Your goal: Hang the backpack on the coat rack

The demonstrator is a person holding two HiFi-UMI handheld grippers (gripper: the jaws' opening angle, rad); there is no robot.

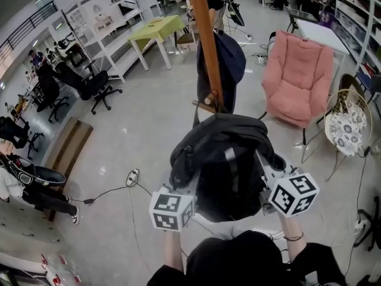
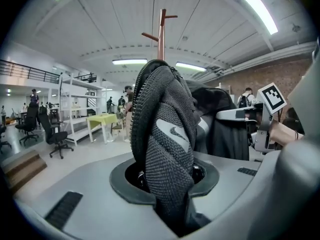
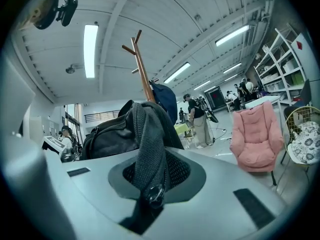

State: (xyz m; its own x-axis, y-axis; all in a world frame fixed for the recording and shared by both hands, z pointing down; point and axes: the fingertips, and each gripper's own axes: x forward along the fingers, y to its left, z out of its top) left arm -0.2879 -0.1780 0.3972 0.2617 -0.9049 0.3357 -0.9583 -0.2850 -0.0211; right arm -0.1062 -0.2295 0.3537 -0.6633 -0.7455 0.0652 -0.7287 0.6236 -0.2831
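Observation:
I hold a black backpack [image 1: 229,159] up between both grippers, just short of the wooden coat rack [image 1: 208,46]. My left gripper [image 2: 167,184] is shut on a padded mesh shoulder strap [image 2: 167,129] of the backpack. The right gripper [image 3: 152,194] is shut on another dark mesh strap [image 3: 147,144], with the bag's body [image 3: 107,136] to its left. The rack's pole and pegs rise behind the bag [image 2: 161,34] and behind the strap [image 3: 142,69]. A dark blue garment [image 1: 226,64] hangs on the rack. The jaw tips are hidden by fabric in the head view.
A pink armchair [image 1: 297,79] and a wicker chair with a floral cushion [image 1: 348,124] stand to the right. A yellow-green table [image 1: 156,28], white shelving [image 1: 89,22] and black office chairs [image 1: 89,85] are at the left. A cable [image 1: 119,189] runs across the floor.

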